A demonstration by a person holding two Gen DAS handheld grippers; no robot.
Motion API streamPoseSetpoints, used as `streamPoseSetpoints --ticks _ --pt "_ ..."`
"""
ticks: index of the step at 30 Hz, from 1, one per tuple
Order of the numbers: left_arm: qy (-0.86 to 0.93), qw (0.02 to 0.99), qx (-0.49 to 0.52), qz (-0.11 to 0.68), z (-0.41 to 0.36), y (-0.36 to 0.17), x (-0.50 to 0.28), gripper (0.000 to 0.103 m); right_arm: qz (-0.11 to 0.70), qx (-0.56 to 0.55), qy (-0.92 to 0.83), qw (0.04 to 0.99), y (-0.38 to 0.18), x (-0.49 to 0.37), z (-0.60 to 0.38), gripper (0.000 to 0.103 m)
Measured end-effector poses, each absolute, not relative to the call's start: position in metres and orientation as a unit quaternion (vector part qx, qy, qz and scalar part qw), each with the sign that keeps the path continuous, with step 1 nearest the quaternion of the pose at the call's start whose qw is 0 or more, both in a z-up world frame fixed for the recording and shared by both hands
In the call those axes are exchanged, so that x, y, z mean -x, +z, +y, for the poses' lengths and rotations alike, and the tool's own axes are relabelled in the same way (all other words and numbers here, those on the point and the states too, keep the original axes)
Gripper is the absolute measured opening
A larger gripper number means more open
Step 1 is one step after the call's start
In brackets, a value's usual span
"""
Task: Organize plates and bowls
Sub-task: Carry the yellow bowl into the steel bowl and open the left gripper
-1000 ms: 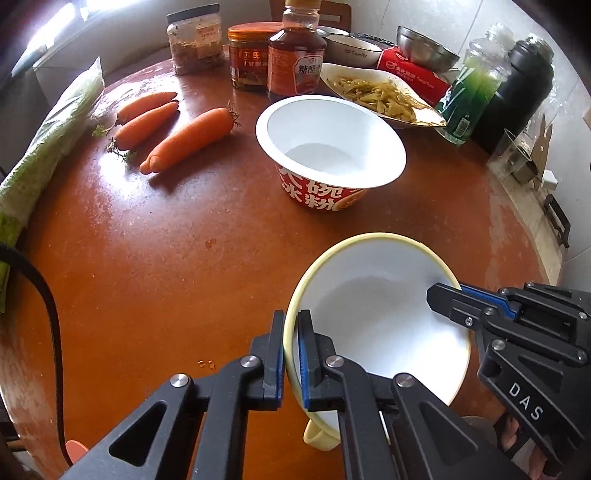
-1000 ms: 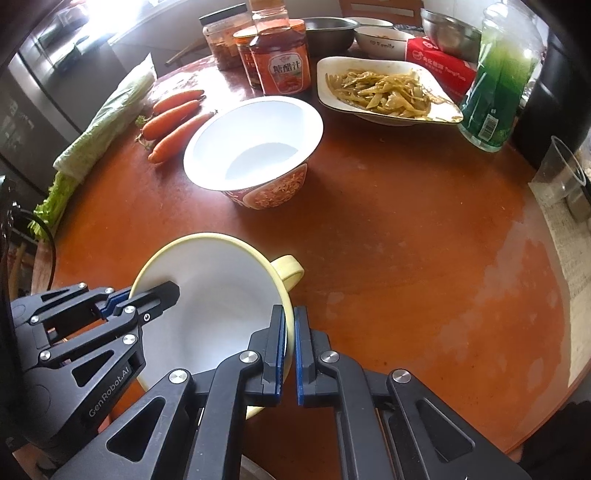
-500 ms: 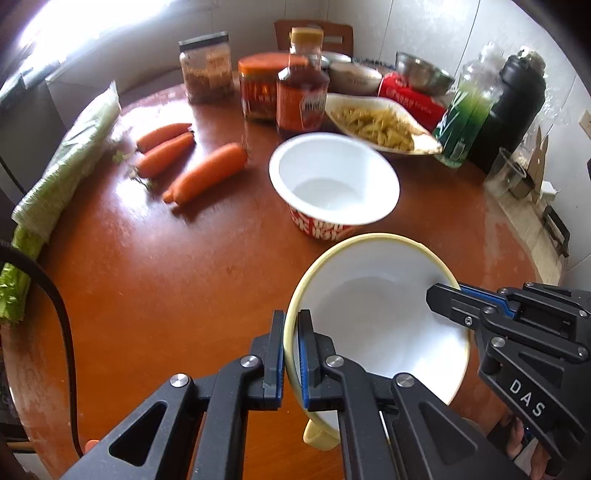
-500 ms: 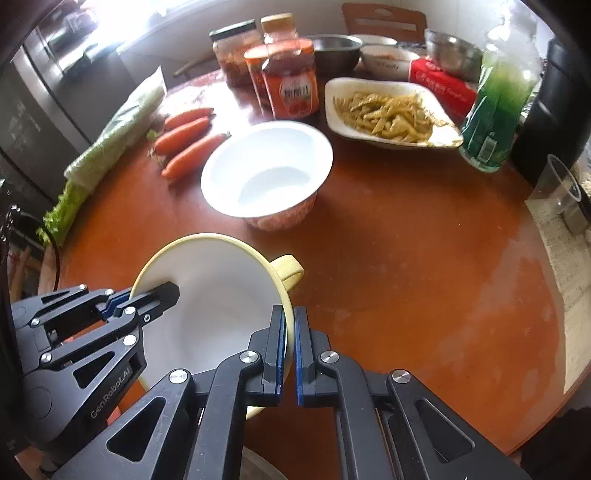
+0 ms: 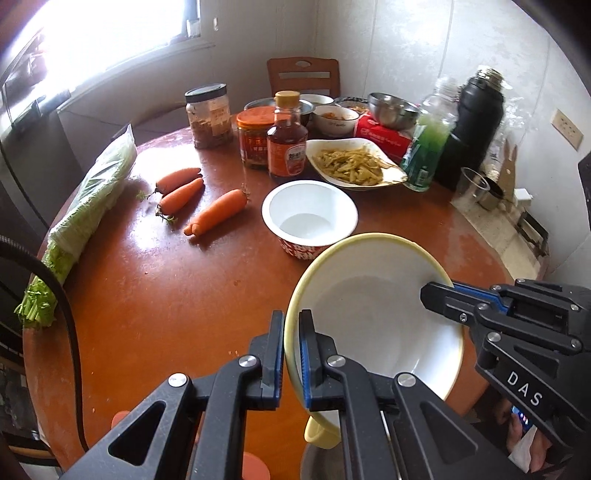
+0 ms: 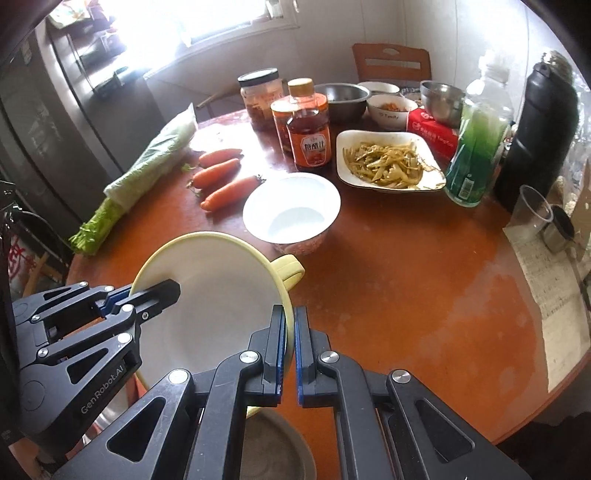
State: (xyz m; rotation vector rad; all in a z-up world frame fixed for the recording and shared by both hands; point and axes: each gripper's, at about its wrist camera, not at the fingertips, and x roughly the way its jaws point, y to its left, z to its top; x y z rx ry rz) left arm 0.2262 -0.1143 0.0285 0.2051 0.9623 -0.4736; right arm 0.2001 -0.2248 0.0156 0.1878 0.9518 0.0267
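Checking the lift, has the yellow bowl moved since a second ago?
Yes. The yellow bowl, clamped by both grippers, has risen and come toward the white noodle cup, whose near side it now overlaps.

The round reddish-brown counter (image 5: 155,295) carries several food items. Three carrots (image 5: 216,216) lie left of centre, two side by side and one slightly apart. A bagged bunch of leafy greens (image 5: 88,206) lies along the left edge. Behind the carrots stand a black-lidded jar (image 5: 208,116), an orange-lidded jar (image 5: 256,136) and a brown sauce bottle (image 5: 287,136), close together. A red tissue pack (image 5: 382,134) sits toward the back right. A green drink bottle (image 5: 428,144) stands just beside a black thermos (image 5: 471,129). A clear plastic cup (image 6: 530,214) stands near the right edge. A wooden chair (image 6: 391,64) stands beyond the counter, below a bright window (image 6: 221,18).
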Motion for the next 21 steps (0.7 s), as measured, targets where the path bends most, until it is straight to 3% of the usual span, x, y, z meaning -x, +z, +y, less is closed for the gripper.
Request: streamPoseSetpoints --ticks 8,21 --pt "-0.24 0.845 -0.101 0.466 -0.106 0.026 -0.17 0.009 0.453 -0.075 0.019 0.888 0.02 -0.146 -0.214 0.005" --pt "-0.22 0.83 -0.11 0.501 -0.095 -0.026 -0.134 0.009 0.522 -0.055 0.02 0.851 -0.045 -0.119 -0.192 0.005"
